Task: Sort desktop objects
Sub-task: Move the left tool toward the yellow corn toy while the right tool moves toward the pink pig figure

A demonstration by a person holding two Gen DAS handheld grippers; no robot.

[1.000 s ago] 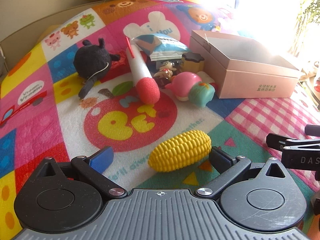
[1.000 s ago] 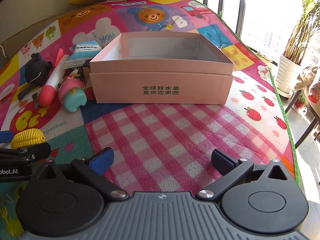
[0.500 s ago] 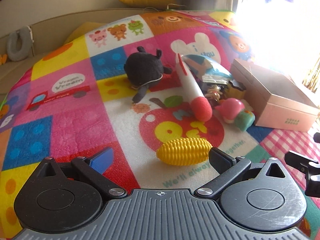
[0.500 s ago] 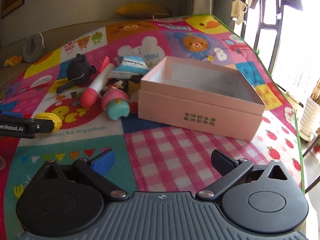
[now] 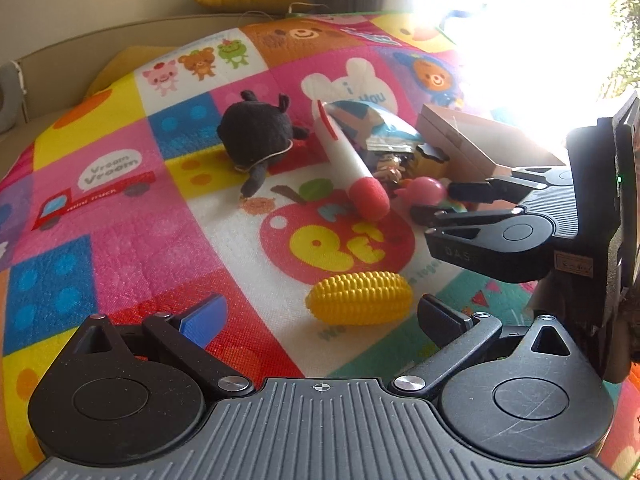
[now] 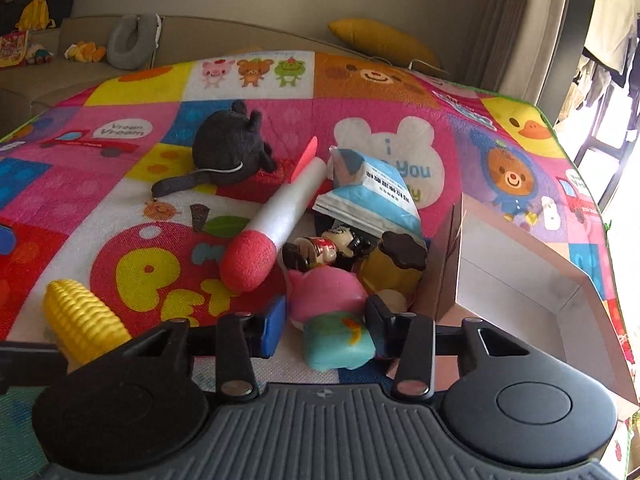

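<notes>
Woven patchwork mat (image 6: 132, 216) in bright cartoon squares is covering the surface, a beige sofa (image 6: 248, 32) running along the top of the frame. Low centre, the right gripper (image 6: 326, 322) is closing its jaws around a squishy pink-and-teal toy (image 6: 332, 320) beside the pink cardboard box (image 6: 516, 276). Lower centre in the left wrist view, the left gripper (image 5: 320, 320) is gaping wide, empty, behind a ridged yellow corn (image 5: 360, 298).

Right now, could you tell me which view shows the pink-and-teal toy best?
The right wrist view: the toy fills the foreground between the closing fingers. The left wrist view shows only its pink top, the rest hidden behind the right gripper.
</notes>
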